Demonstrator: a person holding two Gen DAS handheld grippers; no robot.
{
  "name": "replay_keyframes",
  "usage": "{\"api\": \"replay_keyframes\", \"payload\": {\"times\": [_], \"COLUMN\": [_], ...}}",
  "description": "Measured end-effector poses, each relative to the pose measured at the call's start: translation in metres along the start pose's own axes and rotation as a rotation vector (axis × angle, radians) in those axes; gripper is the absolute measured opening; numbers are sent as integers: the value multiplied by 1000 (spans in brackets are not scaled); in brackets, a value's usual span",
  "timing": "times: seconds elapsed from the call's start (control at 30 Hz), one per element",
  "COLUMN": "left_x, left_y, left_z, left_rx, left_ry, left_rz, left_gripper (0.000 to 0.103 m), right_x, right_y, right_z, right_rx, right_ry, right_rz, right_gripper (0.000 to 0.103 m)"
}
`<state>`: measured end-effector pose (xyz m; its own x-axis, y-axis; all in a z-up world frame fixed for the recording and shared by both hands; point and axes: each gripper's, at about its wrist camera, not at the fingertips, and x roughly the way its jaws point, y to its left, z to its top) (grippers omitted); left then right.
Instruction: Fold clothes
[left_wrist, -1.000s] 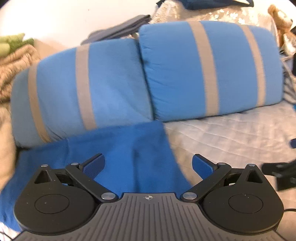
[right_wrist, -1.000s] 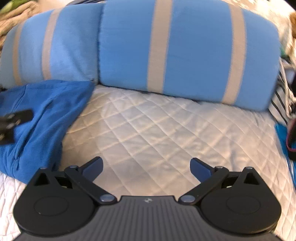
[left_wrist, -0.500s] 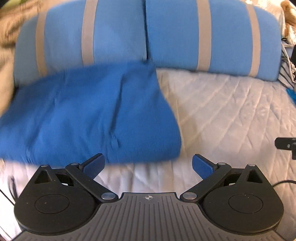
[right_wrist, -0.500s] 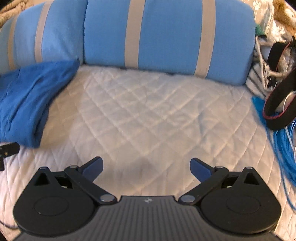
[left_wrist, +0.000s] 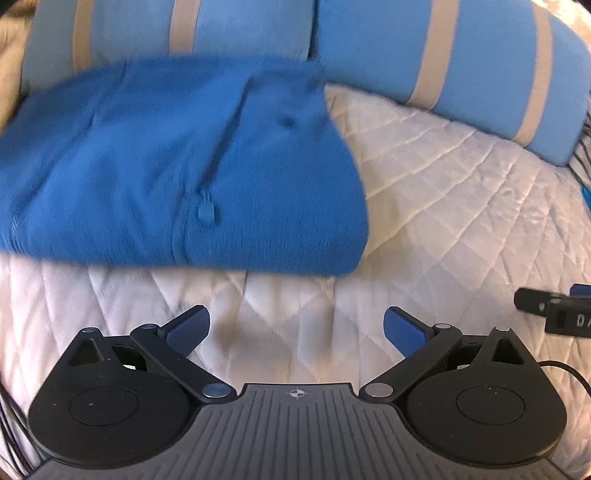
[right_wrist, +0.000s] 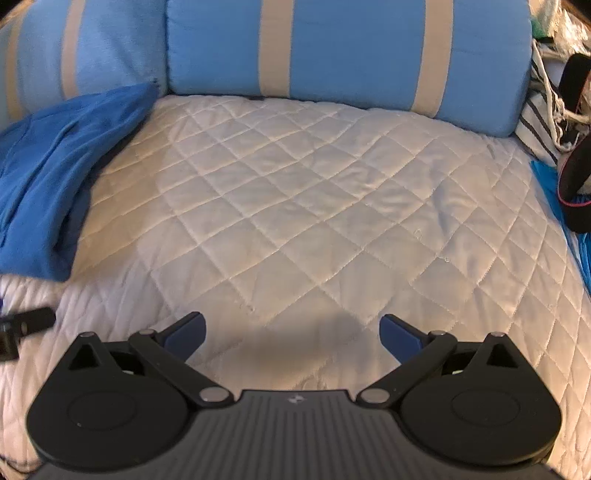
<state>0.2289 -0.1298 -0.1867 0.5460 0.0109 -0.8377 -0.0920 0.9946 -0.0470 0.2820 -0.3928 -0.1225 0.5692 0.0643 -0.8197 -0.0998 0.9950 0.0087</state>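
Both your left gripper (left_wrist: 296, 326) and right gripper (right_wrist: 291, 332) hold their blue-padded fingers spread wide, gripping nothing, above the white quilted cover (right_wrist: 314, 206). One folded blue garment (left_wrist: 177, 166) lies on that cover, its far edge against two light-blue cushions with beige stripes (right_wrist: 347, 55), ahead of your left gripper.
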Motion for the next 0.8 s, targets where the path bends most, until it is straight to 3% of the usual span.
{"api": "replay_keyframes", "payload": {"times": [0.17,0.33,0.57,0.8], "left_x": [6,8,11,12], "left_y": [-7,-16,-13,-15], "left_z": [0,2,8,9], "left_rx": [25,31,-9,4], "left_ry": [32,74,113,87], "left_rz": [56,112,129,133], "left_gripper": [103,103,103,103], "right_x": [18,21,21,25], "right_y": [-5,-2,6,8], "right_z": [6,9,-2,2], "right_rx": [79,77,63,70], "right_ry": [69,87,10,0], "right_rz": [-1,-22,-71,-82], "right_gripper": [103,103,103,103]}}
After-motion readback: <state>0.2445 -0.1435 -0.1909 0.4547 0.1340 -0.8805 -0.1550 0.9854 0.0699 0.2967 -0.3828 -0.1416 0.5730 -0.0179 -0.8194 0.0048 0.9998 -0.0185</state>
